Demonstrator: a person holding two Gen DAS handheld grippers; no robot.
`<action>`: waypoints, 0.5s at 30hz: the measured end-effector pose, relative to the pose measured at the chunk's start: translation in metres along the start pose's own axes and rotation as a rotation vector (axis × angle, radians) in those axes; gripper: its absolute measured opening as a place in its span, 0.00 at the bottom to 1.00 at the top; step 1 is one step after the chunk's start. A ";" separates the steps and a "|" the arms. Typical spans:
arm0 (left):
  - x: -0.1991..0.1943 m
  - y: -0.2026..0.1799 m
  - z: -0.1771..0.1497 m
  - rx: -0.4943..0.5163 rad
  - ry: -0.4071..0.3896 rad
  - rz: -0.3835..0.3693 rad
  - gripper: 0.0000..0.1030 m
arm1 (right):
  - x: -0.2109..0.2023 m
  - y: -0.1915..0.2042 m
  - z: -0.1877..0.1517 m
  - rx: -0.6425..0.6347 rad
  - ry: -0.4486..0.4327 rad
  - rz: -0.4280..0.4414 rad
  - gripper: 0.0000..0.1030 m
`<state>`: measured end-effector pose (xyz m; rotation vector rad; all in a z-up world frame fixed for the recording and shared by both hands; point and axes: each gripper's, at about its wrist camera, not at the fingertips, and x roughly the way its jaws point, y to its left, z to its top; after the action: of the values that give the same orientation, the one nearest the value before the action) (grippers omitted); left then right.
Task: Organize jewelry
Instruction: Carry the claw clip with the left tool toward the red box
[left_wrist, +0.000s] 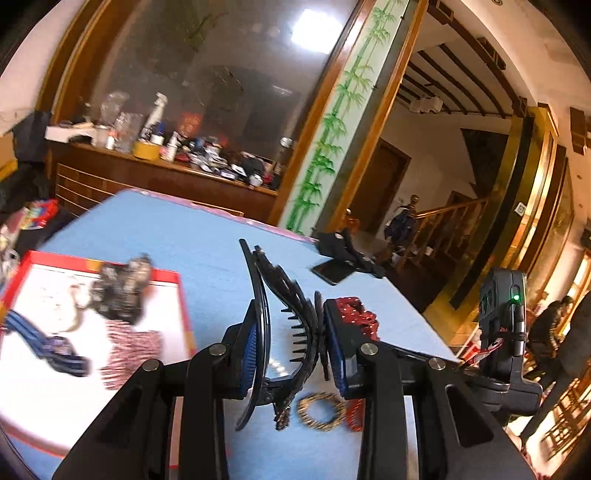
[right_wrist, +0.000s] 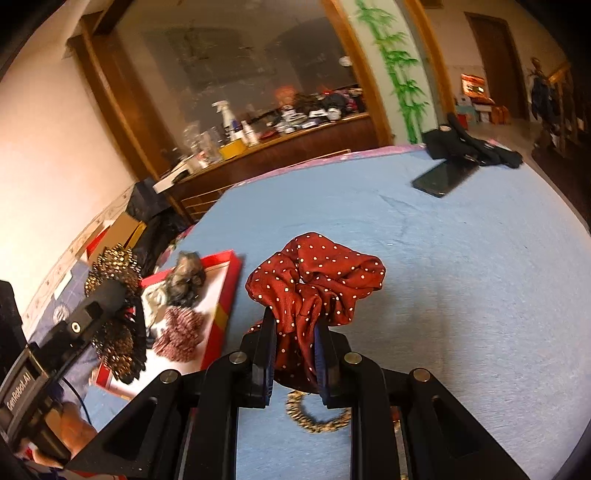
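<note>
My left gripper (left_wrist: 291, 347) is shut on a large black hair claw clip (left_wrist: 284, 314) and holds it above the blue table. In the right wrist view the same clip (right_wrist: 114, 325) shows gold studs in the left gripper. My right gripper (right_wrist: 295, 354) is shut on a dark red polka-dot scrunchie (right_wrist: 314, 284), lifted off the table; it also shows in the left wrist view (left_wrist: 354, 314). A thin leopard-print hair tie (left_wrist: 321, 411) (right_wrist: 317, 413) lies on the table below both grippers. A red-rimmed white tray (left_wrist: 162, 275) (right_wrist: 225, 295) holds a striped scrunchie (left_wrist: 129, 350), a grey bow (left_wrist: 122, 291) and a blue band (left_wrist: 44, 339).
The table wears a blue cloth (right_wrist: 443, 277). A black phone (right_wrist: 443, 177) and dark cloth (right_wrist: 476, 147) lie at its far corner. A cluttered wooden counter (left_wrist: 166, 162) stands behind. People (left_wrist: 554, 325) stand at the right.
</note>
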<state>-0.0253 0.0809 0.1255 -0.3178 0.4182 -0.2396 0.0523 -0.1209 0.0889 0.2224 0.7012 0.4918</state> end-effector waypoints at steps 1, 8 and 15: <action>-0.008 0.005 -0.001 -0.003 -0.007 0.015 0.30 | 0.001 0.005 -0.002 -0.016 -0.001 0.004 0.19; -0.055 0.049 -0.007 -0.013 -0.021 0.125 0.30 | 0.010 0.047 -0.018 -0.108 0.038 0.057 0.19; -0.075 0.097 -0.018 -0.079 -0.007 0.192 0.30 | 0.026 0.091 -0.033 -0.154 0.086 0.142 0.20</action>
<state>-0.0839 0.1878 0.1033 -0.3535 0.4490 -0.0348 0.0147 -0.0278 0.0818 0.1069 0.7311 0.6912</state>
